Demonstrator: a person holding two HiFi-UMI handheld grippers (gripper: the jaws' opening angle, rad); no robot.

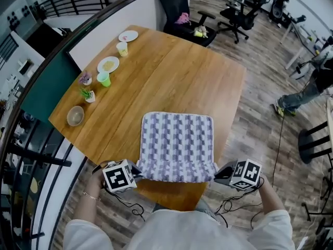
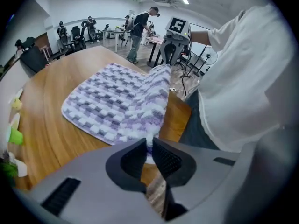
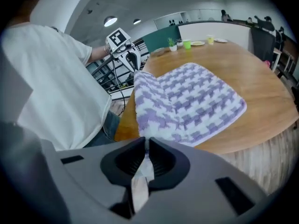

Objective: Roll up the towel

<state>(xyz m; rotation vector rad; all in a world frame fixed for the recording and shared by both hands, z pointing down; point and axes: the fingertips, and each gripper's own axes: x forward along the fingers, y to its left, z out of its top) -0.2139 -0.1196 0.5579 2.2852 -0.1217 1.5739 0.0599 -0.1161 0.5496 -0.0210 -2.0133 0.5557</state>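
The left gripper (image 1: 136, 170), at the lower left of the head view, is clamped on the near left corner of the towel (image 1: 177, 139). Its own view shows the jaws nearly together with a pinch of cloth between the pads. The right gripper (image 1: 222, 174), at the lower right, has the near right corner the same way, its jaws all but closed on cloth. Between them the near hem is raised off the wood and pulled fairly straight. The rest of the towel lies flat in the lower middle of the frame.

This looks like the start of the roll. It should go best if both corners travel together and level, the hem stays taut, and the first turn is laid down tight and square to the towel's sides. A loose or skewed first turn would likely run into a cone.

The near hem hangs about over the near edge of the table (image 1: 171, 72), so the move should go away from the person. The towel's right side runs close to the table's right edge; the left has more wood. Past the far hem there is broad bare wood. A bowl (image 1: 75, 115), a green cup (image 1: 104, 78) and plates (image 1: 108, 64) line the upper left edge, well apart. A chair (image 1: 179, 9) stands beyond the far end.
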